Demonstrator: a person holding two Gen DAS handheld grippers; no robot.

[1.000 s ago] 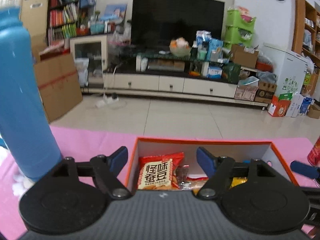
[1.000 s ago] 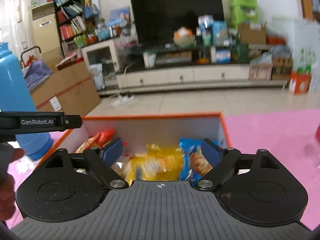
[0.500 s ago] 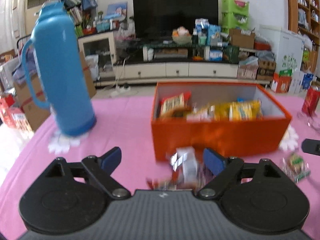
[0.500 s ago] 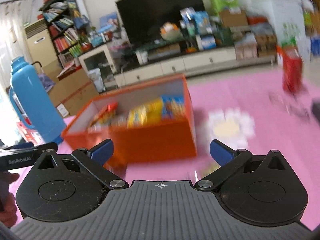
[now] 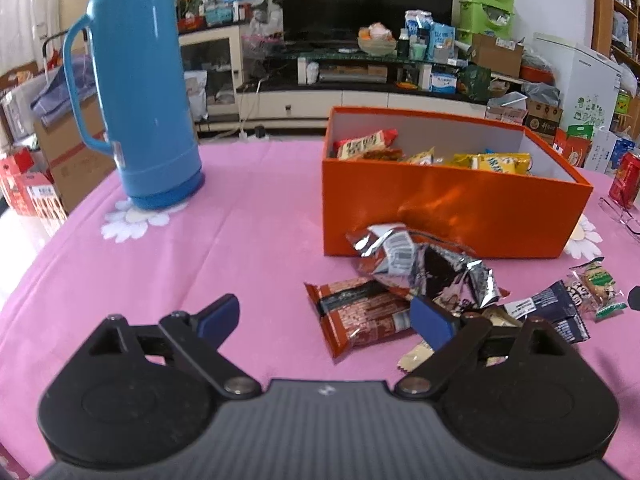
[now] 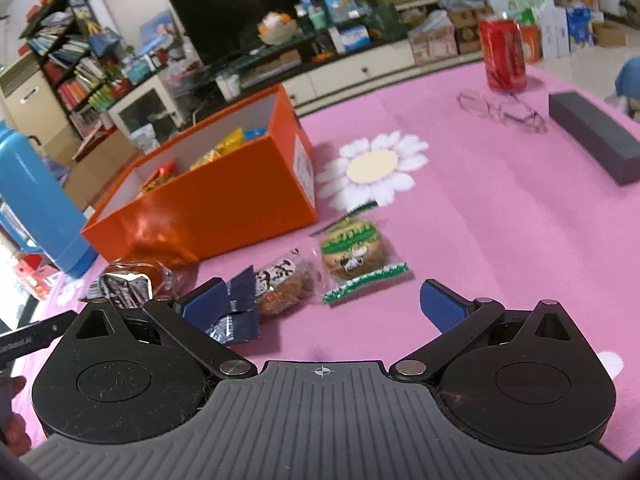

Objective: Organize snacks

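Both tools (image 5: 326,318) (image 6: 322,304) tilt tableward (left jaws opening, empty).

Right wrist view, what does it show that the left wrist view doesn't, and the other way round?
Only the right wrist view shows the dark case and the whole daisy print beside the box.
Only the left wrist view shows the full thermos and the brown packet.
Both show the orange box, the red can, the glasses and the green-wrapped biscuit.

Bright, even daylight; sharp; fisheye-bent edges
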